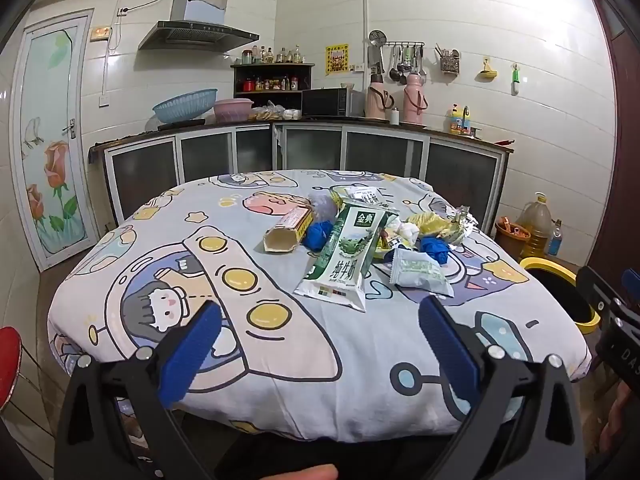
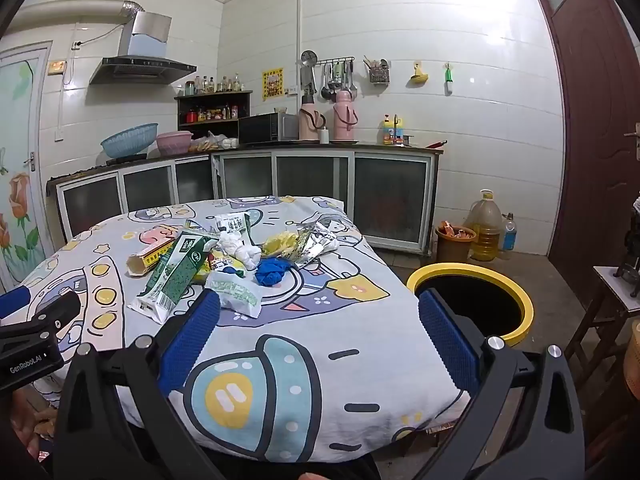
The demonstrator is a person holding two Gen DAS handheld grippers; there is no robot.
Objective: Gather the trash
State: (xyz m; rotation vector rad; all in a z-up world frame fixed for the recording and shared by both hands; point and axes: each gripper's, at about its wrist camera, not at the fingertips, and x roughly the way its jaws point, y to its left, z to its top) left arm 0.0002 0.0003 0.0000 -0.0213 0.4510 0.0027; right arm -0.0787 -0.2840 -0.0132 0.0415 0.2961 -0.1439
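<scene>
STEP: first pick | CLAWS: your left claw (image 1: 320, 328) and right claw (image 2: 320, 316) both spread wide, empty | DO: pinch the green-and-white milk pouch (image 1: 344, 256) flat off the cloth-covered counter (image 1: 280, 380), then carry it to the yellow-rimmed black bin (image 2: 472, 304).

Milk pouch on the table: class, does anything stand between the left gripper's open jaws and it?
Nothing visible does. Only bare tablecloth lies between the left gripper and the milk pouch, whose near end points toward the open, empty jaws. The other trash lies beside and behind it.
</scene>
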